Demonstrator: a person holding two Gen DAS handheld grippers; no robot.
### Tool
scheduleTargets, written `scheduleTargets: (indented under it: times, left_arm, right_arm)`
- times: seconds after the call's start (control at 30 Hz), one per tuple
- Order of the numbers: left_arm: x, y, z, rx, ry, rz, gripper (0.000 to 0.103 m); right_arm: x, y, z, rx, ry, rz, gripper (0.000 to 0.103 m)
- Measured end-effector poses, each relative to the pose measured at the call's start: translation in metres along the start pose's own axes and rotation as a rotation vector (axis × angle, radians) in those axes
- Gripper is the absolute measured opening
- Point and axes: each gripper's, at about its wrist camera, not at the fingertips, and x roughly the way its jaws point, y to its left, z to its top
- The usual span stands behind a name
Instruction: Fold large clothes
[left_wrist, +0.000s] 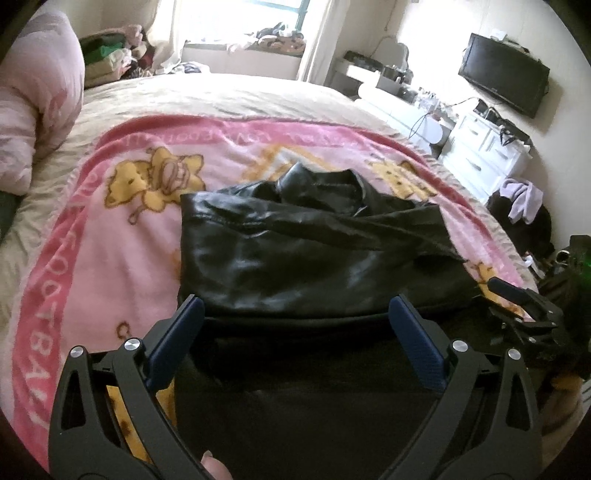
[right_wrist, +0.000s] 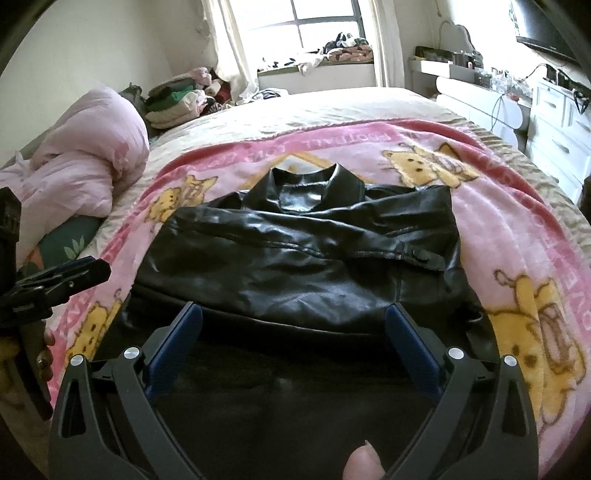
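Left wrist view
Left gripper (left_wrist: 295, 325): jaws stand wide apart, nothing pressed between the blue pads (left_wrist: 417, 343); it hangs over the near edge of the jacket.
Jacket (left_wrist: 295, 258): black, shiny like leather, lying on the blanket in the middle of the bed; the collar is at the far side and a sleeve is laid across the body toward the right.
Blanket (left_wrist: 110, 229): pink with yellow bears and a darker pink border with letters; it lies under the jacket.
Right gripper (left_wrist: 517, 302): seen at the right edge, near the right side of the jacket; from this view I cannot tell how wide it is.
Quilt (left_wrist: 40, 103): pink, bunched at the far left of the bed.
TV (left_wrist: 504, 79): dark, on the far right wall.

Right wrist view
Right gripper (right_wrist: 293, 325): jaws wide, the pads hold nothing; the jacket's near hem is just beyond the tips.
Jacket (right_wrist: 295, 266): folded, the sleeve with a snap button crosses to the right; collar far, upright.
Left gripper (right_wrist: 70, 275): at the left edge, beside the jacket, over the blanket (right_wrist: 517, 240).
Hand (right_wrist: 44, 354): fingers on the left handle, lower left.
Window (right_wrist: 321, 22): bright, beyond the bed.
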Motion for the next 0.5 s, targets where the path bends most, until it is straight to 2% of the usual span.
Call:
scheduleTargets:
  times: [0.27, 0.5]
  left_arm:
    - [-0.024, -0.016, 0.0, 0.012, -0.057, -0.028, 0.094]
    - [-0.038, -0.031, -0.014, 0.02, -0.077, -0.051, 0.094]
  right_arm:
    - [-0.032, 0.003, 0.001, -0.003, -0.048, 0.024, 0.099]
    - [-0.059, 0.0, -0.002, 0.007, -0.088, 0.024, 0.099]
